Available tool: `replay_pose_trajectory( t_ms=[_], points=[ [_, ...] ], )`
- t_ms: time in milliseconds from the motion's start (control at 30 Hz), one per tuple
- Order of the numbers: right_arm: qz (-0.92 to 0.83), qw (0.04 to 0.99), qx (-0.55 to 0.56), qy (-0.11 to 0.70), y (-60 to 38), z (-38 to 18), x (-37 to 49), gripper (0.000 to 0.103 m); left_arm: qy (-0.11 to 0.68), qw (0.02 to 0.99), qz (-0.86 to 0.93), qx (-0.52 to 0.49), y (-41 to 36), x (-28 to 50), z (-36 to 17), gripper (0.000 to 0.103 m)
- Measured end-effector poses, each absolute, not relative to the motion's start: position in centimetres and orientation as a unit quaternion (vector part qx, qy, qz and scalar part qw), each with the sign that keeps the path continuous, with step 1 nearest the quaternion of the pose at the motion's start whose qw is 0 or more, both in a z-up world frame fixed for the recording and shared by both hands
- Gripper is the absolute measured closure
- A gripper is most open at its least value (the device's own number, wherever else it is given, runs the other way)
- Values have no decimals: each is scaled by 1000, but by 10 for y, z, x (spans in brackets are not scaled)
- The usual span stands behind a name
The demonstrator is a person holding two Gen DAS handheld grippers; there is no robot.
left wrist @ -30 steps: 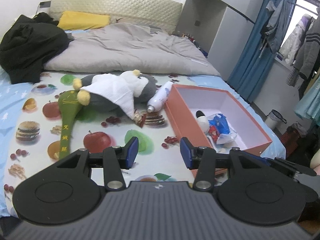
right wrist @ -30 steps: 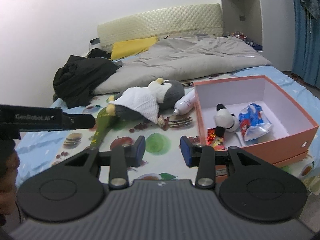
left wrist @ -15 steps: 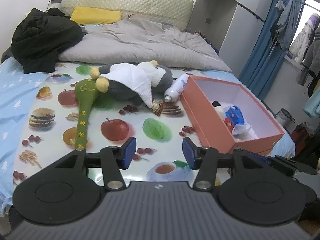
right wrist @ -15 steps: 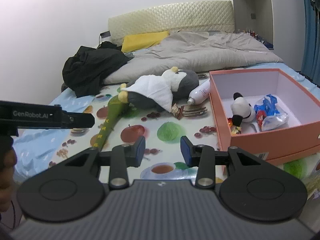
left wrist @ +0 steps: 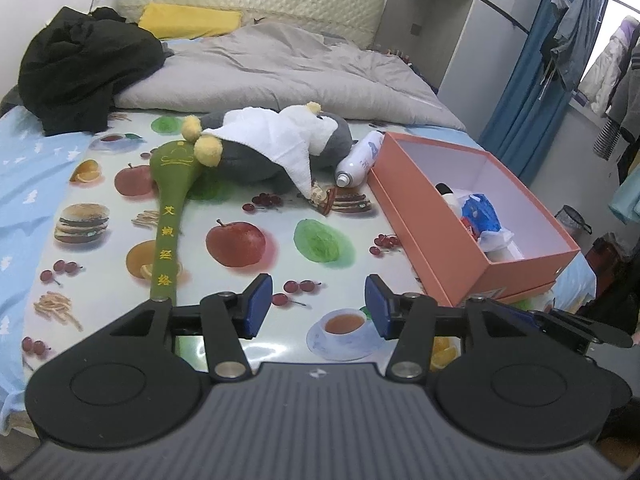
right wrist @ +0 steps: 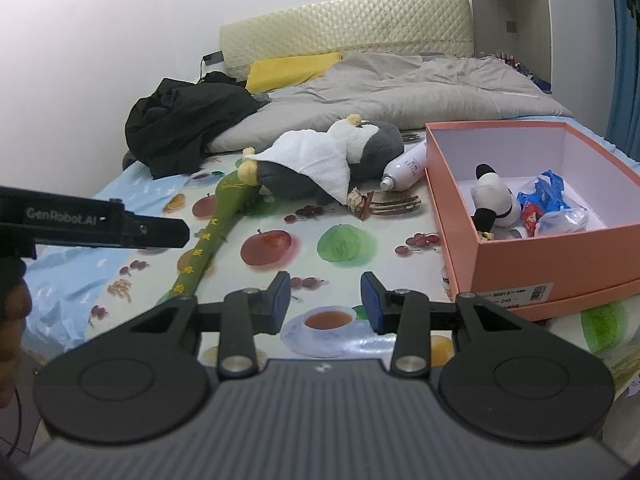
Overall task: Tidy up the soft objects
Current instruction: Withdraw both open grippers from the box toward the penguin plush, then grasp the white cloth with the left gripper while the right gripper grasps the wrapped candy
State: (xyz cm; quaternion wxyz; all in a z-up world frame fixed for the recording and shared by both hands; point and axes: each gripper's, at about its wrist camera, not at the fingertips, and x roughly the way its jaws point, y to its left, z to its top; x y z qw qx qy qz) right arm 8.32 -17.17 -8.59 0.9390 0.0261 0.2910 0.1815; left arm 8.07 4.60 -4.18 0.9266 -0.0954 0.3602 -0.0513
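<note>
left gripper [left wrist: 318, 306]: black, blue pads | right gripper [right wrist: 324, 302]: same, silver screws

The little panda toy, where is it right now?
The small black-and-white plush panda lies inside the open orange cardboard box, on the right in the right wrist view, beside a blue plastic snack bag.

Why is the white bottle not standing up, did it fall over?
The white bottle is tipped over, lying on its side on the bed beside the orange box. Whether it fell, I cannot tell.

Orange box [left wrist: 436, 236], grey-white plush penguin [left wrist: 272, 148], fruit-print sheet [left wrist: 240, 240].
</note>
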Motion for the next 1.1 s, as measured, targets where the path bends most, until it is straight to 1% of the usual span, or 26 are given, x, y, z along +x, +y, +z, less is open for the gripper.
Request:
replay_pose_trajectory(
  t_ms=[67, 233, 267, 300, 333, 367, 533, 1000, 1100],
  points=[
    [183, 939, 22, 291, -171, -91, 87, 61, 361, 927, -51, -89, 46, 89, -47, 43],
    [189, 935, 19, 299, -169, -108, 104, 61, 357, 930, -35, -80, 54, 114, -65, 41],
    [191, 933, 17, 303, -168, -113, 110, 59, 357, 930, -32, -84, 57, 120, -69, 40],
    [192, 933, 14, 305, -167, -116, 114, 52, 358, 929, -29, -88, 60, 126, -73, 40],
    [193, 932, 12, 306, -166, -119, 119, 48, 358, 929, -27, -90, 63, 132, -76, 38],
    [194, 931, 10, 308, -164, -122, 126, 40, 358, 929, -23, -92, 66, 139, -80, 37],
    [199, 926, 1, 322, -158, -136, 157, 40, 358, 928, -10, -106, 78, 174, -97, 36],
    [167, 931, -8, 325, -128, -155, 267, 40, 328, 921, -13, -210, 95, 277, -128, 36],
    [162, 929, -13, 332, -121, -165, 287, 40, 334, 913, -19, -233, 98, 300, -139, 37]
  ],
)
